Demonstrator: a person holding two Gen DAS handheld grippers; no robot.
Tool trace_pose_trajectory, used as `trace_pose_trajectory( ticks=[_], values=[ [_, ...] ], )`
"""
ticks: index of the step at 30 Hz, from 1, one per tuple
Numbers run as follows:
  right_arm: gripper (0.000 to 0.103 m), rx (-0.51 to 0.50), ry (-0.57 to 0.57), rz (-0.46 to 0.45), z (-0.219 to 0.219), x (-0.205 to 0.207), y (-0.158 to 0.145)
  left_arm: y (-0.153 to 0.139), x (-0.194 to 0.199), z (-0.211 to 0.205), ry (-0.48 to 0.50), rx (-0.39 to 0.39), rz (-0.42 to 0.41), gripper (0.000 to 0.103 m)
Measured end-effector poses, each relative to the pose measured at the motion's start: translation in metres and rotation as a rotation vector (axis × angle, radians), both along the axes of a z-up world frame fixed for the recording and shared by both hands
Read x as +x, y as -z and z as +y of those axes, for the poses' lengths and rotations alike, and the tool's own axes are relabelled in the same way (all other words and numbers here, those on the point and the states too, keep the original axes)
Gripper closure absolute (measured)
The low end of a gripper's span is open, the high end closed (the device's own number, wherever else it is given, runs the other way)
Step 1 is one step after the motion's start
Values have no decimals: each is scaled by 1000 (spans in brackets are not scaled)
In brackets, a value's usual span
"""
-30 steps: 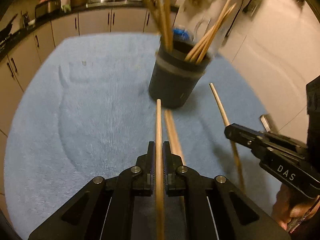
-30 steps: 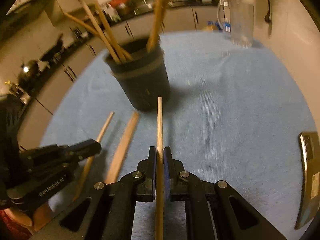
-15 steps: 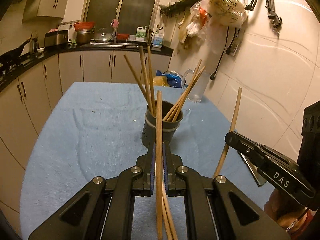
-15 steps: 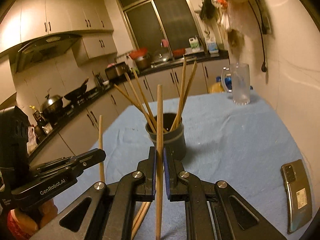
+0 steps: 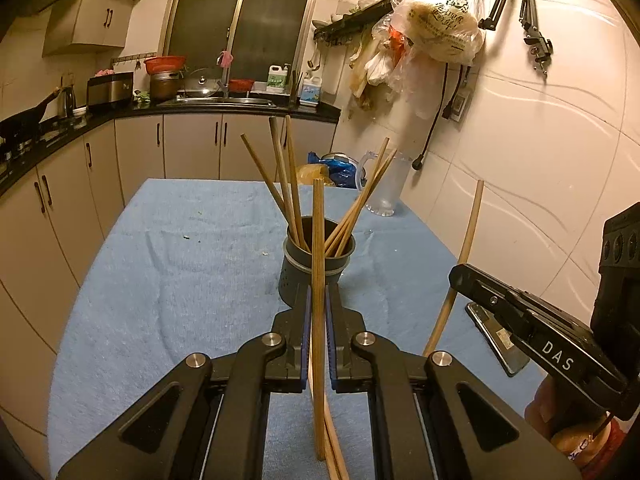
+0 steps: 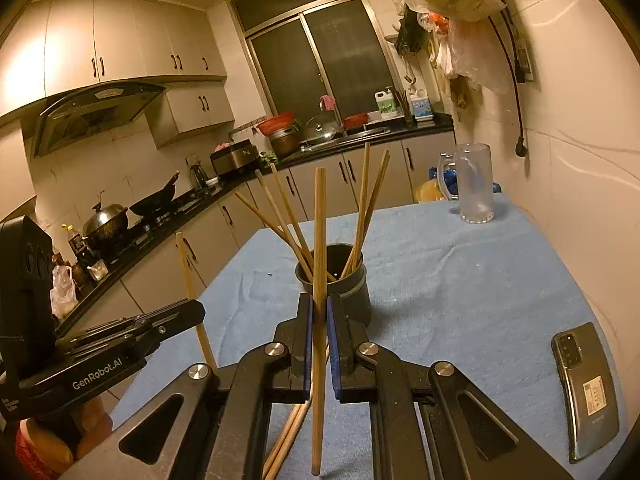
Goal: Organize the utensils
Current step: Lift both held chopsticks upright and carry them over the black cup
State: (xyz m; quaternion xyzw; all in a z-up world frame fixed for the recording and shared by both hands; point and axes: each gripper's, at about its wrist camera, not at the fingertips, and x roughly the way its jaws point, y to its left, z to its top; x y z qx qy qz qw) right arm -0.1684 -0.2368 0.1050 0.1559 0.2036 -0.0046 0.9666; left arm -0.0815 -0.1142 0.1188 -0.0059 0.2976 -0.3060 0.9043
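Observation:
A dark round holder stands on the blue cloth with several wooden chopsticks leaning in it. My left gripper is shut on one wooden chopstick, held upright in front of the holder. My right gripper is shut on another chopstick, also upright before the holder. Each gripper shows in the other's view: the right gripper with its chopstick, and the left gripper with its chopstick. More chopsticks lie on the cloth under my grippers.
A phone lies on the blue cloth at the right. A clear glass jug stands at the far right corner near the tiled wall. Kitchen cabinets and a counter run along the left and back.
Both grippers have risen and tilted up with their chopsticks, from low over the cloth to upright before the holder. The last half second shows hardly any movement.

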Motion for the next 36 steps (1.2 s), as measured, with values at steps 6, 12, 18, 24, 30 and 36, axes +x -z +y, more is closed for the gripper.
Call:
trace_pose_trajectory(
  ticks=[6,12,18,24,30,36],
  values=[
    [95,9,10,-5,-4,0,-1,0,1,-1,1,1,-3,96],
    [95,9,17,-12,-7,-1,-5,-3,1,-2,1,4,-13,96],
    [95,14,19,-14,-7,-2,-7,-10,1,-2,8,0,-22,96],
    [95,11,25,-27,-8,-2,-13,-18,0,-6,17,-2,-36,97],
    [95,18,25,-34,-12,0,-18,-23,2,-10,22,-3,-43,97],
    [95,24,34,-39,-14,1,-20,-29,3,-11,28,-11,-53,97]
  ],
)
